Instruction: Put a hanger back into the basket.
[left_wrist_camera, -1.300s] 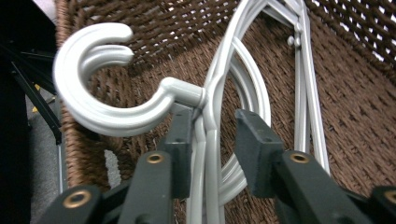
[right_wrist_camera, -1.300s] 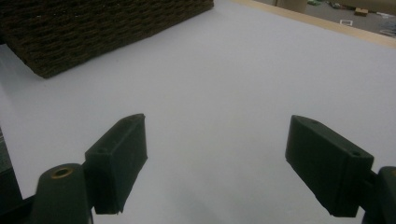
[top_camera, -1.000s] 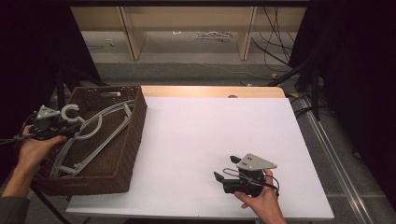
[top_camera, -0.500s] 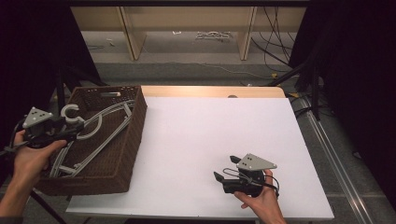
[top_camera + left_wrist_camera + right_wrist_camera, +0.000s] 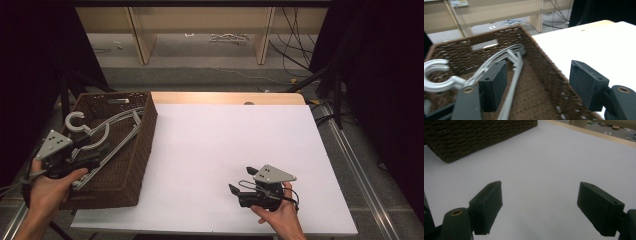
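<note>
**hangers lie in the basket, both tongs spread**

nearest to the person, the right gripper (image 5: pixel 240 181) rests low on the white table (image 5: pixel 225 145), near its front edge, held in the right hand (image 5: pixel 277 216). its jaws are spread wide and nothing is between them; in the right gripper view there is bare white surface under them and the woven wall of the basket farther off.

at the left, the left hand (image 5: pixel 47 187) holds the left gripper (image 5: pixel 537 86) at the near left side of the brown wicker basket (image 5: pixel 142 150). its jaws have just been opening and now stand spread, with no pad pressing on anything. in the left gripper view one grey arm of a hanger passes just beside the left pad, but i cannot tell if they touch.

the grey hangers (image 5: pixel 107 132) lie inside the basket, stacked together. their hook (image 5: pixel 437 76) rises close to the left gripper, and the arms reach to the far right corner of the basket.

beyond the table there are wooden shelf legs (image 5: pixel 139 37) and cables (image 5: pixel 295 40) on the floor.
</note>
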Demonstrator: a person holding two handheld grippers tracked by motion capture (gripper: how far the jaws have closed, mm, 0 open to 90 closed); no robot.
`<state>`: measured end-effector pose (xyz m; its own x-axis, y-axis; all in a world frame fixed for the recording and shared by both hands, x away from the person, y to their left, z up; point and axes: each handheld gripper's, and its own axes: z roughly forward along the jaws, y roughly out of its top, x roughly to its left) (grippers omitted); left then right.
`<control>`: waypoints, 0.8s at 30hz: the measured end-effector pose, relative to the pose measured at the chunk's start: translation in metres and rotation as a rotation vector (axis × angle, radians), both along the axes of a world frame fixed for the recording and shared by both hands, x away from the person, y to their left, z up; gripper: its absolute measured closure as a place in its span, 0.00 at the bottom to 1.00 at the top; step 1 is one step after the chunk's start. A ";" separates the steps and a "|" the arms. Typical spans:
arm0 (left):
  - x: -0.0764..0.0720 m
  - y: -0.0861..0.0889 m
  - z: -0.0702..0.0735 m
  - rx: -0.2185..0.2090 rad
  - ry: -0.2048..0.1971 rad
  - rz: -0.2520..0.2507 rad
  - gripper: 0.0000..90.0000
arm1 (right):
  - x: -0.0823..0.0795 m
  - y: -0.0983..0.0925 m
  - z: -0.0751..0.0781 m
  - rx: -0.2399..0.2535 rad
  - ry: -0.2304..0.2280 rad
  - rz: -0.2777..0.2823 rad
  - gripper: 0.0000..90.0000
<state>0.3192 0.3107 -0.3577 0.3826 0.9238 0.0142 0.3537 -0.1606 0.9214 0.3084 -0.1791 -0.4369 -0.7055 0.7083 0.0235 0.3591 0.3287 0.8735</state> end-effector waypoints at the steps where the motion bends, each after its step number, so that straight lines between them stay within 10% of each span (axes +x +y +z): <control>1: -0.002 -0.006 -0.001 -0.008 -0.006 -0.014 0.34 | 0.000 0.000 0.000 0.000 0.000 0.000 0.24; 24: -0.016 -0.081 -0.021 -0.118 -0.078 -0.249 0.27 | -0.004 -0.001 0.002 0.016 0.008 0.002 0.24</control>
